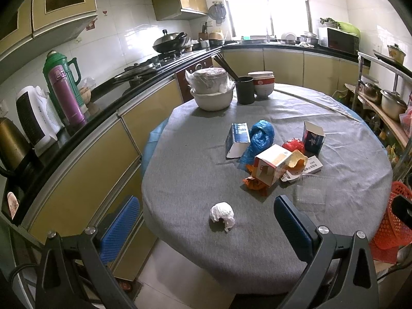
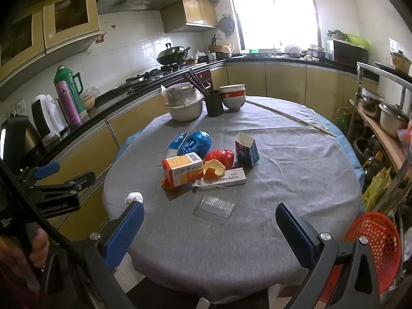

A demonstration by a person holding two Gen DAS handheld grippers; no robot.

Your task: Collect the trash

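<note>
Trash lies on the round grey-clothed table: a crumpled white tissue nearest me, an orange-and-white medicine box, a blue plastic bag, two blue cartons, a red bag, orange peel and a clear plastic tray. My left gripper is open and empty above the table's near edge, with the tissue between its fingers' lines. My right gripper is open and empty, just short of the clear tray. The tissue shows beside its left finger.
A red mesh basket sits low at the table's right. Bowls, a black chopstick cup and stacked bowls stand at the table's far side. The kitchen counter runs along the left; a shelf with pots is on the right.
</note>
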